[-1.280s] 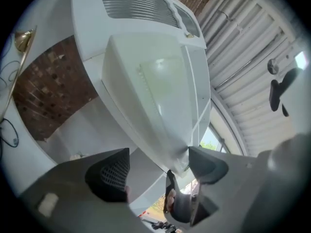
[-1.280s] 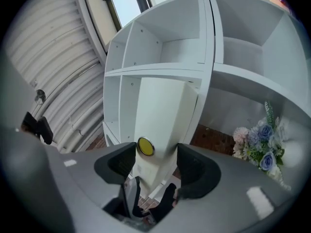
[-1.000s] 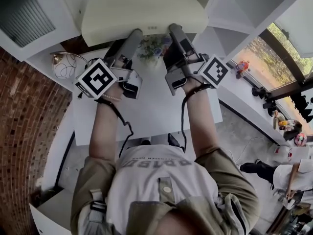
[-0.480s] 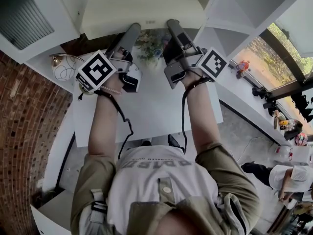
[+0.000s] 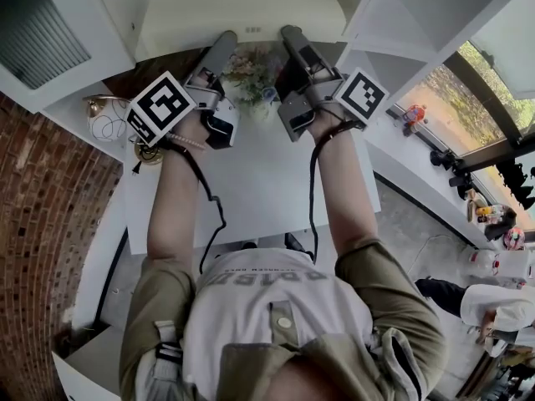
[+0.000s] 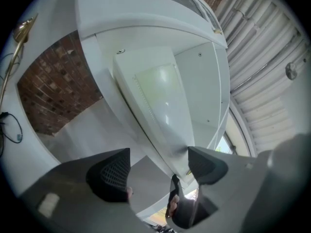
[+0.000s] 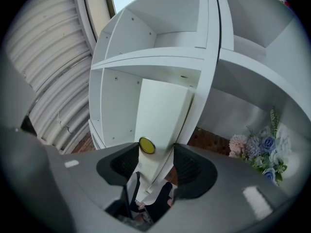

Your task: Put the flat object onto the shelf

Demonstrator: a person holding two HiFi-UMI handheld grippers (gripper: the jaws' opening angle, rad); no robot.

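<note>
Board [image 5: 242, 7] is sitting further into the shelf [image 5: 401, 7] than a second ago: in the head view its near edge is lying higher, and both arms are stretching out more. The left hand-held gripper [image 5: 224, 44] is reaching under the board's near edge, further forward than before. In the left gripper view this hand-held gripper [image 6: 158, 166] is standing wide; the board [image 6: 160, 96] is running down to its right jaw, while the left jaw is staying clear of it. Flowers [image 5: 251, 65] on the table [image 5: 251, 182] are showing more between the two grippers than before. The right hand-held gripper [image 5: 288, 36] is also lying further forward. In its own view the right hand-held gripper [image 7: 155, 164] is standing narrow, gripping the board [image 7: 160, 115] beside a yellow sticker [image 7: 146, 145], and the board's far end is reaching into a shelf [image 7: 146, 57] compartment.
</note>
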